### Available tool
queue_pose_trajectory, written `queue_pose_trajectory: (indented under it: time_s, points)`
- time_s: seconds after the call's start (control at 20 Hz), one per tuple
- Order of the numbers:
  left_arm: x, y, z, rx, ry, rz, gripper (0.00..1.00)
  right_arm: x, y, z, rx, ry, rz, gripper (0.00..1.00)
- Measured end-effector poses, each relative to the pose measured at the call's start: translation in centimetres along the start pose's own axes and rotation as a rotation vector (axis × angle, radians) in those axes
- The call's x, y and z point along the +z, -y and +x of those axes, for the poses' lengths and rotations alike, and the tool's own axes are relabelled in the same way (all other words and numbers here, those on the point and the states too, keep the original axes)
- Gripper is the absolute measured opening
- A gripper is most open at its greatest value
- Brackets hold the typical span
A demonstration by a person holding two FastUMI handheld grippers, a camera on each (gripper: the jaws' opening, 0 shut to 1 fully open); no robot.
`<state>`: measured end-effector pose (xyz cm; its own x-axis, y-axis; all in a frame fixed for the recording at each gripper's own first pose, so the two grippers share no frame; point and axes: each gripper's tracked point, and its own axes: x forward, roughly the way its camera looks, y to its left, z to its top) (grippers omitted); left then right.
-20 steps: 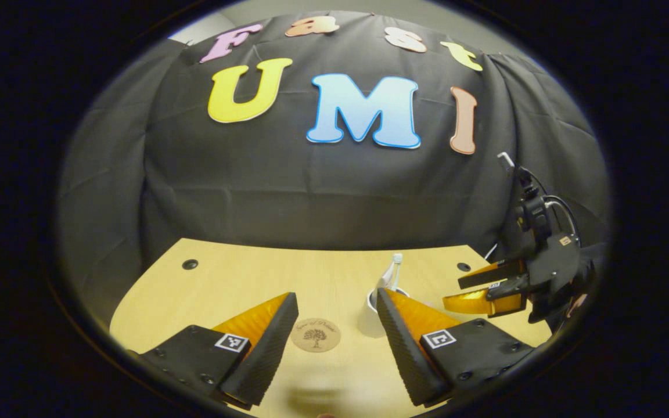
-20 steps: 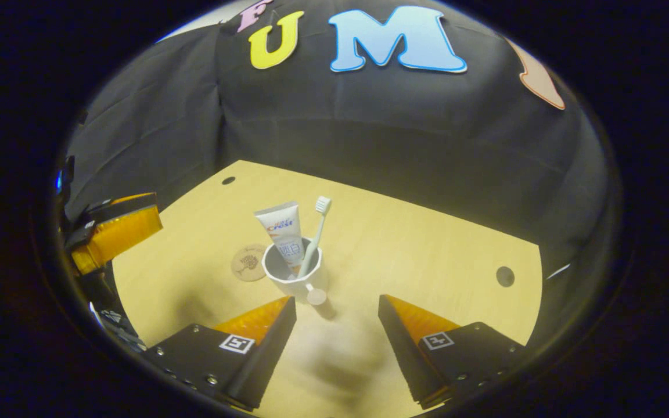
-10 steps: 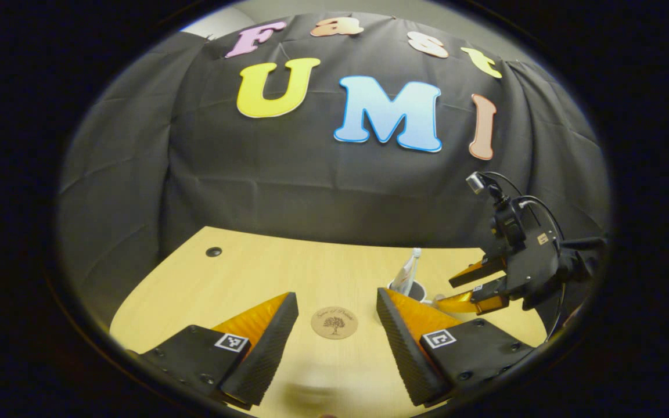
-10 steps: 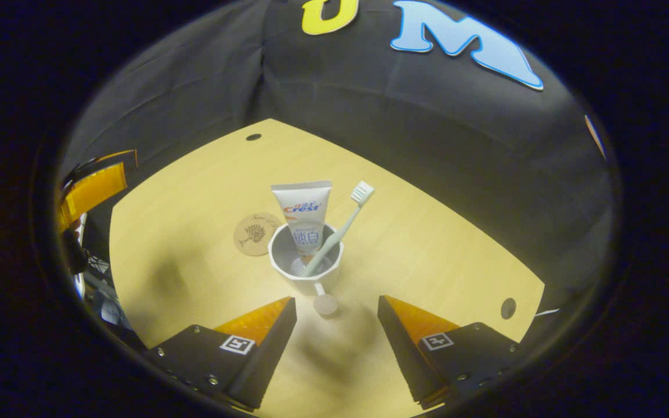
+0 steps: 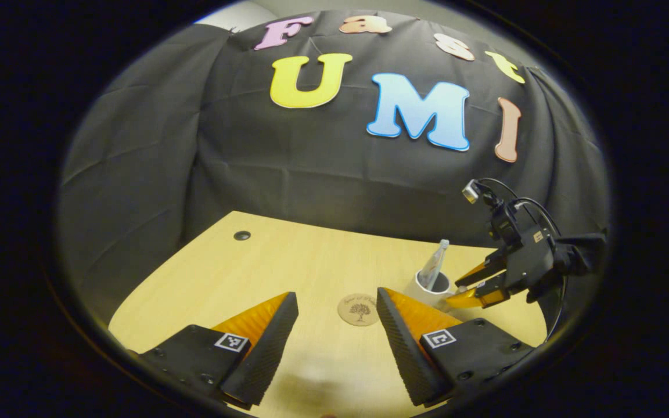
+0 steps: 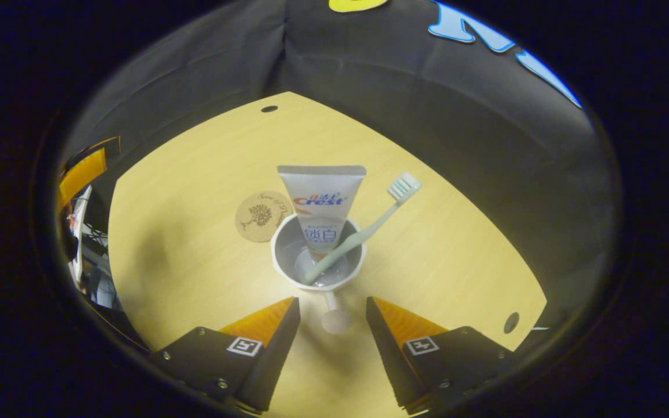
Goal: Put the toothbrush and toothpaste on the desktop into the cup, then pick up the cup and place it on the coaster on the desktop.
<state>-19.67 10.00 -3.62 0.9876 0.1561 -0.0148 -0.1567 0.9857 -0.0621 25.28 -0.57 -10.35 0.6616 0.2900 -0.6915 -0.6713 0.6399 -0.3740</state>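
Note:
A white cup (image 6: pixel 280 262) stands on the wooden desktop (image 6: pixel 195 174) with the toothpaste tube (image 6: pixel 323 197) and a pale green toothbrush (image 6: pixel 369 227) upright inside it. Its handle (image 6: pixel 334 316) points at my right gripper (image 6: pixel 331 339), which is open and low, one finger on either side of the handle and neither touching it. A round brown coaster (image 6: pixel 261 216) lies just left of the cup. In the left gripper view the coaster (image 5: pixel 359 309) sits ahead of my open, empty left gripper (image 5: pixel 334 342), with the cup (image 5: pixel 420 289) and right gripper (image 5: pixel 452 293) to the right.
Black cloth walls in the desk at the back and sides. Cable holes mark the desktop at the far left (image 5: pixel 242 235) and near right (image 6: pixel 510 322). The left gripper (image 6: pixel 82 174) shows at the far left edge of the right gripper view.
The right gripper has come down and in toward the cup, its fingers now flanking the handle and slightly closer together. The left gripper has drifted left; the coaster sits farther right in its view.

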Motion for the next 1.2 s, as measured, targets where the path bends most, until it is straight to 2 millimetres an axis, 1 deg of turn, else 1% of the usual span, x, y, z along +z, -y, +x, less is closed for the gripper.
queue_pose_trajectory:
  time_s: [0.05, 0.1, 0.15, 0.25, 0.3, 0.35, 0.4, 0.45, 0.5, 0.55, 0.6, 0.65, 0.8, 0.85, 0.9, 1.2]
  points:
    - [0.2, -0.1, -0.1, 0.006, 0.002, -0.004, 0.93, 0.0, 0.0, -0.1, -0.002, -0.009, -0.006, 0.74]
    - [0.2, -0.3, -0.1, 0.011, 0.003, -0.009, 0.93, 0.2, 0.1, 0.1, 0.002, -0.015, -0.006, 0.69]
    - [0.2, -0.3, 0.0, 0.014, 0.002, -0.013, 0.93, -0.1, -0.1, 0.6, 0.010, -0.021, -0.001, 0.56]
    - [0.0, -0.6, 0.3, 0.015, -0.002, -0.016, 0.93, 0.0, 0.1, 1.1, 0.001, -0.032, 0.000, 0.56]
    - [-0.4, -0.7, 0.4, 0.014, -0.005, -0.015, 0.93, 0.0, 0.3, 1.1, 0.005, -0.033, -0.002, 0.52]
    - [-0.4, -0.8, 0.4, 0.014, -0.008, -0.016, 0.93, -0.1, 0.1, 1.4, 0.014, -0.043, 0.007, 0.45]
    - [-0.3, -0.7, 0.6, 0.013, -0.009, -0.017, 0.93, -0.3, -0.4, 1.8, 0.032, -0.050, 0.012, 0.46]
    - [-0.3, -0.6, 0.6, 0.013, -0.010, -0.019, 0.93, -0.5, 0.1, 2.9, 0.010, -0.048, 0.001, 0.35]
    - [-0.2, -0.6, 0.6, 0.015, -0.011, -0.020, 0.93, 0.3, 0.2, 0.6, 0.009, -0.050, 0.000, 0.23]
    - [-0.3, -0.6, 0.6, 0.018, -0.011, -0.024, 0.93, -0.4, -0.1, 1.7, 0.009, -0.051, 0.004, 0.25]
    - [-0.4, -0.7, 0.6, 0.018, -0.012, -0.029, 0.93, -0.4, 0.0, 1.9, 0.014, -0.050, 0.005, 0.25]
    - [-0.5, -0.7, 0.6, 0.019, -0.015, -0.033, 0.93, -0.4, -0.1, 2.0, 0.015, -0.056, 0.006, 0.20]
    - [-0.8, -0.6, 0.6, 0.021, -0.020, -0.043, 0.93, -0.3, 0.0, 1.9, 0.015, -0.049, -0.004, 0.20]
    - [-0.8, -0.5, 0.7, 0.022, -0.017, -0.042, 0.93, -0.3, 0.0, 2.1, 0.013, -0.048, -0.002, 0.13]
    - [-0.7, -0.6, 0.6, 0.024, -0.015, -0.040, 0.93, -0.4, -0.1, 1.6, 0.014, -0.048, -0.001, 0.13]
    - [-0.7, -0.7, 0.6, 0.025, -0.014, -0.038, 0.93, -0.3, -0.2, 1.5, 0.011, -0.049, -0.014, 0.13]
